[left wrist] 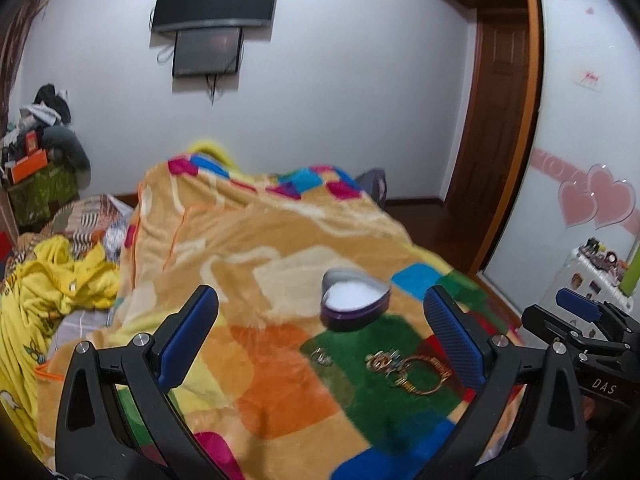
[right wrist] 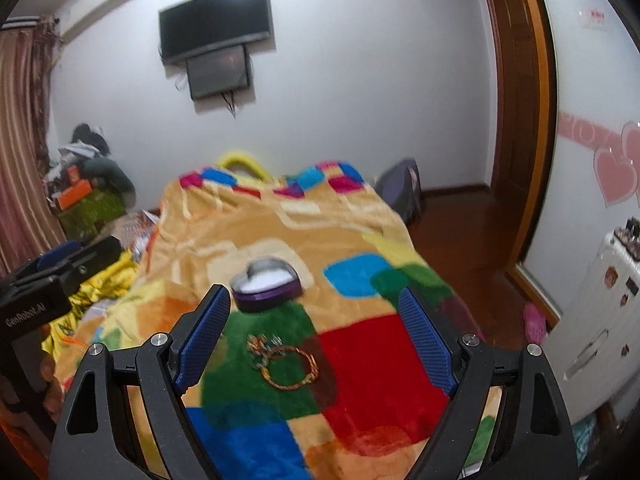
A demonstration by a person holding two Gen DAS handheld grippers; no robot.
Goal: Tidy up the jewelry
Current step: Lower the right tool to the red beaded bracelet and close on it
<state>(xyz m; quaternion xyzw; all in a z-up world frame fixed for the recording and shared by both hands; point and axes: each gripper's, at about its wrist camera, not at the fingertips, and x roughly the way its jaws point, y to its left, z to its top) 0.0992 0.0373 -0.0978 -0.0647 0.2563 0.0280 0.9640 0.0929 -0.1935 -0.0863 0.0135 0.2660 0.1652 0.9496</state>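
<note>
Currently both grippers, left (left wrist: 320, 340) and right (right wrist: 316, 332), are spread and empty; the bangle (right wrist: 294, 368), at 6 o'clock of the tin (right wrist: 266, 282), may snag the blanket (right wrist: 360, 360) pile.

Bracelet (right wrist: 292, 368) on blanket (right wrist: 360, 360), heart tin (right wrist: 266, 284) beyond

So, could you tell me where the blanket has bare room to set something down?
The red patch right of the gold bangle is bare, as is the orange patch left of the small ring. The green patch below the heart-shaped tin is crowded with jewelry.
</note>
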